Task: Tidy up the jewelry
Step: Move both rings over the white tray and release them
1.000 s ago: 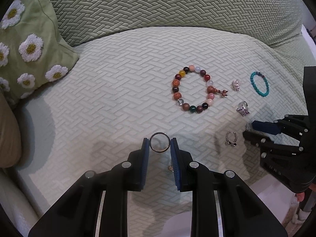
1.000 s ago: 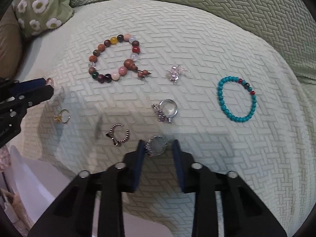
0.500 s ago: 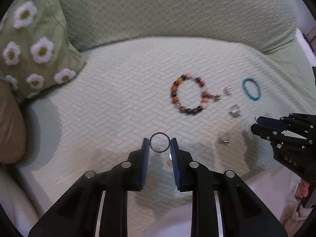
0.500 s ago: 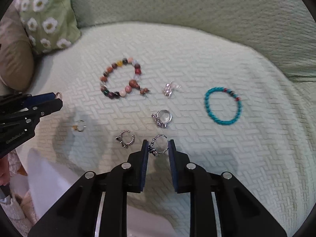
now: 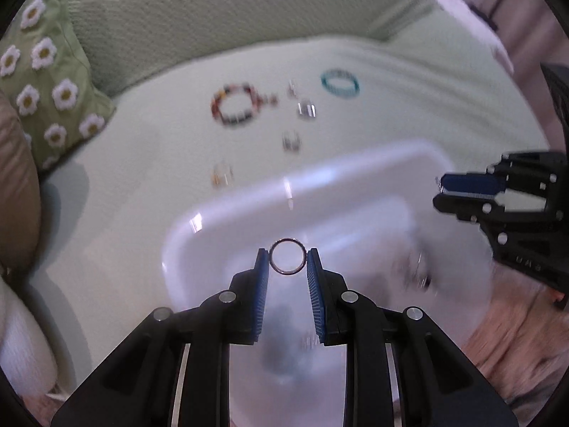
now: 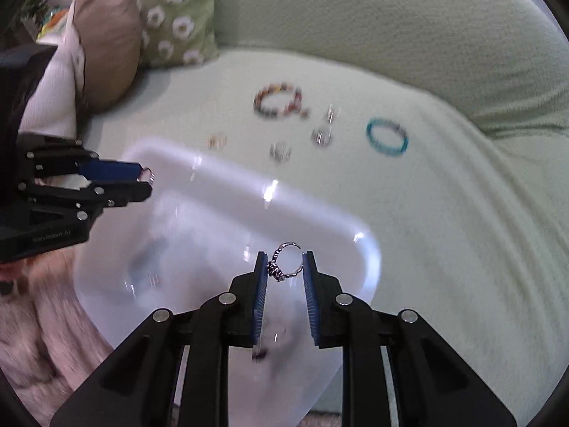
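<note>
My left gripper [image 5: 287, 259] is shut on a plain thin ring [image 5: 287, 242] and holds it above a white tray [image 5: 249, 199]. My right gripper [image 6: 283, 263] is shut on a silver ring with a dark ornament [image 6: 275, 269], also above the white tray [image 6: 220, 174]. On the green sofa seat behind lie a multicoloured bead bracelet [image 5: 234, 108], a turquoise bracelet [image 5: 339, 82] and several small rings [image 5: 291, 141]. The left gripper also shows in the right wrist view [image 6: 142, 181], and the right gripper in the left wrist view [image 5: 441, 192].
A daisy-patterned green cushion [image 5: 46, 71] and a brown cushion [image 6: 106, 35] lie at the left of the sofa. The sofa backrest [image 5: 231, 10] rises behind the jewelry. Some small items [image 5: 416, 270] lie blurred inside the tray.
Both grippers pulled back from the sofa seat with their rings and now hang over the white tray. The jewelry on the seat looks farther away.
</note>
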A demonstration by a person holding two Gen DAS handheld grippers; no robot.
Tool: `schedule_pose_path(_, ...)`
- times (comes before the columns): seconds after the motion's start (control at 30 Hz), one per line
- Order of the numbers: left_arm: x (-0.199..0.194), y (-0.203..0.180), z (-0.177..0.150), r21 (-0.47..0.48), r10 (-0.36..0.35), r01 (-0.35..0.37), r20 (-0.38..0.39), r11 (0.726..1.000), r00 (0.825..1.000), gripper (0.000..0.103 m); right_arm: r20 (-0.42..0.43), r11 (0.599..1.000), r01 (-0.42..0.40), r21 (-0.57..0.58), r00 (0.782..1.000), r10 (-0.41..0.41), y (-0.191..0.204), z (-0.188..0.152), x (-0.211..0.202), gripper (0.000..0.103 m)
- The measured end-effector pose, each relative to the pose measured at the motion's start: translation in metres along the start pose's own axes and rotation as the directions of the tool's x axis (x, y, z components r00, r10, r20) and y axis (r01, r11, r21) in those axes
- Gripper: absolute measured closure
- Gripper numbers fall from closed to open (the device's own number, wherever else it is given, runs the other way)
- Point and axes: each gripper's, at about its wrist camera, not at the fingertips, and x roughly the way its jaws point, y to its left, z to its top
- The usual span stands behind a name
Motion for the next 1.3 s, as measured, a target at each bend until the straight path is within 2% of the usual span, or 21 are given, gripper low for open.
schedule_pose_path(0.07,0.013,-0.002,-0.016,0.005,0.015,-0.015,-0.038,1.000,0.999,0.082,-0.025,0.999,0.037,-0.006,0.999,-0.037,0.006,-0.014,0.014,0.082)
schedule_pose_path(0.23,0.044,0.002,-0.036,-0.008,0.070,-0.072,-0.116,0.997,0.991,0.082,-0.067,1.000,0.025,-0.002,0.997,-0.025,0.016,-0.027,0.039,0.082)
schedule_pose_path(0.3,0.050,0.004,-0.040,-0.011,0.063,-0.065,-0.135,0.998,0.989,0.081,-0.076,1.000,0.028,-0.009,0.997,-0.029,0.020,-0.028,0.043,0.082)
schedule_pose_path(0.33,0.050,0.003,-0.040,0.000,0.084,-0.085,-0.125,0.996,0.989,0.081,-0.069,0.999,0.040,-0.020,0.997,-0.041,0.022,-0.028,0.044,0.082)
schedule_pose_path(0.43,0.047,0.002,-0.042,-0.005,0.060,-0.061,-0.126,0.998,0.990,0.081,-0.072,1.000,0.019,-0.017,0.997,-0.020,0.022,-0.029,0.040,0.082)
schedule_pose_path(0.53,0.047,0.003,-0.045,0.001,0.081,-0.081,-0.126,0.997,0.989,0.081,-0.073,0.999,0.029,-0.017,0.997,-0.030,0.021,-0.029,0.038,0.082)
schedule_pose_path(0.7,0.048,0.003,-0.047,-0.014,0.077,-0.079,-0.127,0.997,0.989,0.081,-0.085,0.999,0.041,-0.023,0.995,-0.042,0.022,-0.029,0.041,0.081)
schedule_pose_path(0.77,0.049,0.004,-0.045,-0.015,0.077,-0.079,-0.129,0.997,0.989,0.081,-0.084,0.999,0.038,-0.017,0.996,-0.040,0.021,-0.029,0.040,0.076)
schedule_pose_path(0.97,0.045,0.001,-0.042,-0.016,0.089,-0.092,-0.117,0.996,0.989,0.080,-0.079,0.999,0.031,-0.018,0.996,-0.032,0.022,-0.030,0.036,0.072)
schedule_pose_path(1.0,0.040,0.000,-0.042,-0.014,0.095,-0.097,-0.102,0.995,0.990,0.073,-0.063,0.999,0.031,-0.019,0.997,-0.032,0.023,-0.030,0.030,0.068)
schedule_pose_path(1.03,0.034,-0.001,-0.041,-0.011,0.111,-0.112,-0.071,0.994,0.991,0.066,-0.041,0.999,0.030,-0.023,0.999,-0.031,0.023,-0.029,0.024,0.053)
schedule_pose_path(1.07,0.022,-0.004,-0.038,-0.004,0.156,-0.156,-0.013,0.988,0.988,0.049,0.002,0.999,0.031,-0.033,1.000,-0.031,0.025,-0.028,0.015,0.036)
schedule_pose_path(1.1,0.015,-0.006,-0.037,-0.001,0.185,-0.185,0.019,0.983,0.983,0.032,0.036,0.999,0.037,-0.040,0.999,-0.036,0.026,-0.027,0.008,0.029)
schedule_pose_path(1.17,-0.001,-0.009,-0.032,-0.001,0.253,-0.254,0.084,0.967,0.964,0.024,0.073,0.998,0.046,-0.037,0.996,-0.043,0.026,-0.024,-0.005,0.025)
schedule_pose_path(1.2,-0.006,-0.009,-0.029,-0.007,0.264,-0.265,0.093,0.964,0.960,0.024,0.080,0.999,0.038,-0.029,0.996,-0.035,0.024,-0.021,-0.011,0.025)
schedule_pose_path(1.3,-0.019,-0.005,-0.020,-0.038,0.252,-0.250,0.110,0.968,0.961,0.019,0.102,1.000,0.020,-0.011,0.995,-0.019,0.019,-0.014,-0.023,0.025)
